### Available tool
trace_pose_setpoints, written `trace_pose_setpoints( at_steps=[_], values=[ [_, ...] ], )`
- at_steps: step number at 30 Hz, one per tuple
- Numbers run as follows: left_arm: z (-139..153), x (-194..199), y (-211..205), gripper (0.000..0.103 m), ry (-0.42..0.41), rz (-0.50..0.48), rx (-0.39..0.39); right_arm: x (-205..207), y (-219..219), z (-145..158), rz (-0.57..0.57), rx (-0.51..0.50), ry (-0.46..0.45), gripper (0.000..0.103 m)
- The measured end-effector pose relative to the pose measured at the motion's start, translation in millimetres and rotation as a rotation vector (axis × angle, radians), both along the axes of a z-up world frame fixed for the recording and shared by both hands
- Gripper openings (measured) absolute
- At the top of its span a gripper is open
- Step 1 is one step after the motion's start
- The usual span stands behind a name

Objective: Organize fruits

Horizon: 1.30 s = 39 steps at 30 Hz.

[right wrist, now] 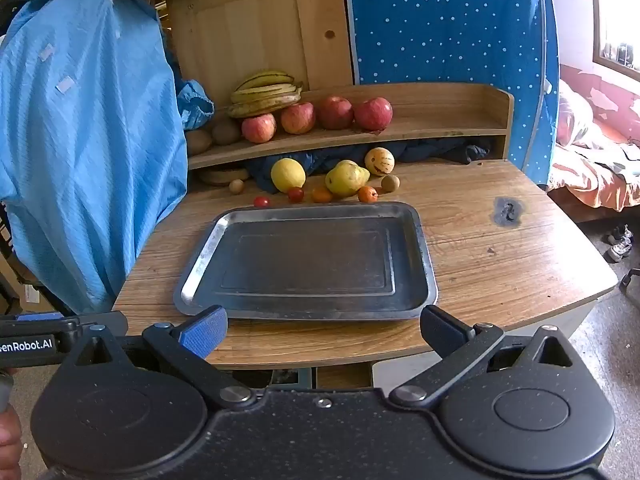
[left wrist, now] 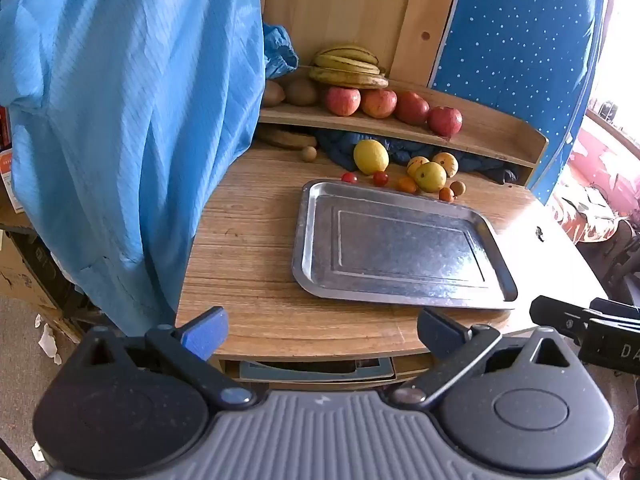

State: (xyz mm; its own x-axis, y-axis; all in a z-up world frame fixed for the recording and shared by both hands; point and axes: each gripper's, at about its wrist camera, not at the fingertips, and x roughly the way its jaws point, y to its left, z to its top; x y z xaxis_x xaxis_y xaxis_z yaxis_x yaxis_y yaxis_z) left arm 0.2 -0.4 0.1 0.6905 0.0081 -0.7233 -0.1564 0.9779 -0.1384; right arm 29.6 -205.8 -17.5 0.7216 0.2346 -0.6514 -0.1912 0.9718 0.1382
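Spread wide and empty, the left gripper (left wrist: 320,330), short of the near edge of the round wood-grain table (left wrist: 248,248); likewise the right gripper (right wrist: 322,330), jaws apart, nothing between them, level with the same edge. Just ahead of both, a shallow rectangular steel tray (right wrist: 424,248), bare, flat on the tabletop. Behind the tray's far rim, the loose fruit: a round yellow lemon (right wrist: 288,175), a yellow-green pear-shaped fruit (right wrist: 345,178), a pale striped melon-like fruit (right wrist: 379,161), two small red cherry tomatoes (right wrist: 261,201) (right wrist: 296,194), two small orange tomatoes (right wrist: 321,194) (right wrist: 367,194), a small brown round fruit (right wrist: 390,182), and a tan ball-shaped fruit (right wrist: 236,186) off toward the left. Higher up, on a curved wooden shelf (right wrist: 440,120), four red apples (right wrist: 298,118) in a row, a bunch of spotted yellow bananas (right wrist: 266,94) behind them, and brown kiwis (right wrist: 225,133) at the left end. Crowding the left side, a hanging light-blue garment (right wrist: 88,140). No fruit on the tray yet, so likely the very start. Risks from here: small round tomatoes nudged by a finger tip and rolling off along the table; the pear-shaped fruit touching its neighbours, so a wide approach likely to knock one aside; a hard squeeze bruising soft skins; a left-side reach snagging the garment; an apple pulled from the row setting the next one rolling off the shelf.
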Motion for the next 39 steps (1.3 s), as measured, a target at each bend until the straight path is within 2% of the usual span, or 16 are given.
trace_pose_setpoints(
  at_steps=[39],
  values=[
    [-13.5,5.3,1.5,0.102,0.017,-0.002,-0.002,7.9,1.0,-3.3,-0.001,-0.004,0.02,0.102]
  ],
)
